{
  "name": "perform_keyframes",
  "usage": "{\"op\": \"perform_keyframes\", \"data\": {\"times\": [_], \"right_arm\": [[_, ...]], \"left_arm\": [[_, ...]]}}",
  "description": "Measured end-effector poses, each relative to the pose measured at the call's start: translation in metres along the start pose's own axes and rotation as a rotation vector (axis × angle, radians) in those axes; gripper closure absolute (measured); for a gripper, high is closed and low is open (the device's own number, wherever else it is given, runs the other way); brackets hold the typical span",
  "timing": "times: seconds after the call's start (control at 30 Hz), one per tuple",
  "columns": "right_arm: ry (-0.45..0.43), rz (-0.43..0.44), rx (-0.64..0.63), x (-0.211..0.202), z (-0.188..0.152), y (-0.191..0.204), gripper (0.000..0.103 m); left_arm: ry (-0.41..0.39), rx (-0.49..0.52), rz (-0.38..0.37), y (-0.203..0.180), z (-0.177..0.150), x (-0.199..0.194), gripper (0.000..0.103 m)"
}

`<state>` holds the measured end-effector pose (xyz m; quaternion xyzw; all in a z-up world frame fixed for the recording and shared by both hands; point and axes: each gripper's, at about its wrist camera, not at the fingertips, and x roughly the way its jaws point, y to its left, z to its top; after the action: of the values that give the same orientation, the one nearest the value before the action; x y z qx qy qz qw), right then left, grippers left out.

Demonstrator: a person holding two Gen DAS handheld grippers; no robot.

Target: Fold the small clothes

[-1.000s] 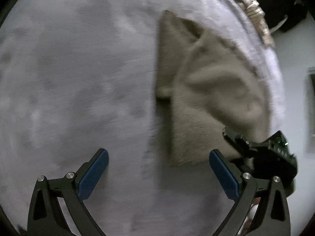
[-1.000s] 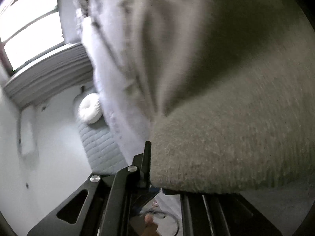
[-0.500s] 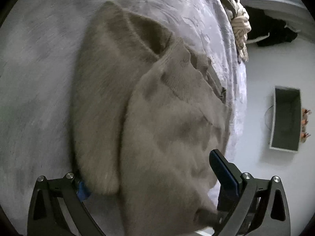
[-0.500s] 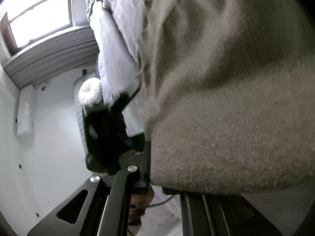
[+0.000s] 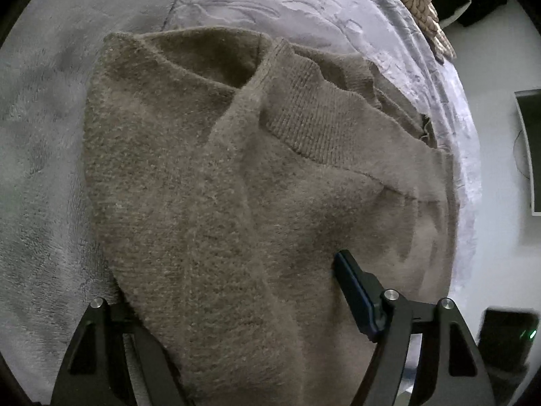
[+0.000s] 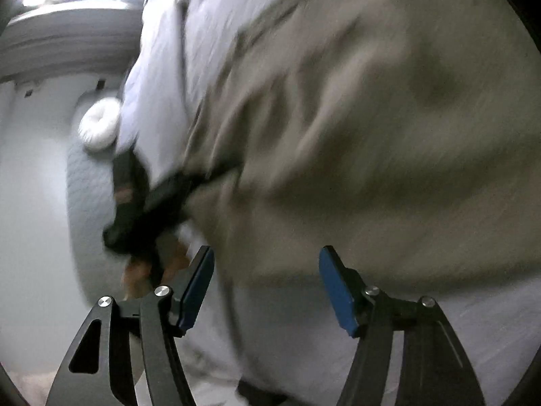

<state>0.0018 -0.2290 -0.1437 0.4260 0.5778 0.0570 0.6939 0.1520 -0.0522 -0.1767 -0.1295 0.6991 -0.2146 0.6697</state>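
Taupe, fuzzy knitted sweater (image 5: pixel 236 203) lying on a pale lilac plush bed cover (image 5: pixel 40 176), near its edge, partly folded: one side doubled over the body, ribbed hem band (image 5: pixel 314 121) turned up on top, layers uneven and bulging. Judged roughly midway: first fold made, flattening and a further fold probably left.

Left gripper (image 5: pixel 233 308) low over the near end of the sweater, pointing along the garment; fingers spread wide, right blue pad (image 5: pixel 351 291) resting on the knit, left pad hidden beneath the fabric edge, no pinch visible.

Right gripper (image 6: pixel 267 287) in its own blurred view, aimed at the sweater's (image 6: pixel 372 135) near edge from the side of the bed; blue-padded fingers (image 6: pixel 199 287) apart, nothing between them, fabric just beyond the tips. Left gripper's dark body (image 6: pixel 145 213) visible there at the bed's edge, against the sweater.

Striped beige-and-brown cloth (image 5: pixel 422 3) bunched at the far edge of the bed.
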Motion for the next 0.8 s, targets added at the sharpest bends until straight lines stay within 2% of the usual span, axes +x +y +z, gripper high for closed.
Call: {"op": "perform_keyframes", "data": {"times": [0.03,0.07,0.13,0.17,0.23,0.27,0.3,0.37,0.5,0.67,0.8], "right_arm": [[-0.022,-0.007,0.000,-0.002,0.008,-0.001,0.080],[-0.044,-0.027,0.000,-0.002,0.016,-0.004,0.100],[-0.072,-0.093,-0.014,0.004,0.030,-0.006,0.100],[-0.078,-0.118,-0.033,0.009,0.035,-0.006,0.100],[-0.046,-0.161,-0.063,0.029,0.042,-0.006,0.100],[-0.008,-0.186,-0.071,0.040,0.041,-0.009,0.101],[0.021,-0.198,-0.081,0.049,0.040,-0.012,0.102],[0.016,-0.175,-0.079,0.047,0.040,-0.017,0.102],[0.033,-0.071,-0.048,0.029,0.038,-0.031,0.102],[-0.010,0.024,-0.002,-0.012,0.033,-0.055,0.100],[-0.095,0.092,0.082,-0.059,0.029,-0.091,0.100]], "left_arm": [[-0.002,-0.001,0.007,0.001,0.001,0.000,0.026],[-0.008,-0.002,0.020,0.000,0.002,0.001,0.026],[-0.026,-0.001,0.057,-0.002,0.004,0.001,0.028],[-0.039,0.001,0.077,0.000,0.001,-0.003,0.033],[-0.061,0.009,0.090,-0.002,0.000,-0.006,0.067],[-0.068,0.011,0.073,-0.005,0.000,-0.007,0.073],[-0.078,0.017,0.081,-0.008,0.000,-0.009,0.074],[-0.105,0.048,0.119,-0.021,0.000,-0.016,0.077],[-0.170,0.097,0.071,-0.052,-0.004,-0.047,0.077],[-0.229,0.260,0.046,-0.131,-0.008,-0.068,0.077],[-0.222,0.407,0.055,-0.202,-0.016,-0.053,0.077]]}}
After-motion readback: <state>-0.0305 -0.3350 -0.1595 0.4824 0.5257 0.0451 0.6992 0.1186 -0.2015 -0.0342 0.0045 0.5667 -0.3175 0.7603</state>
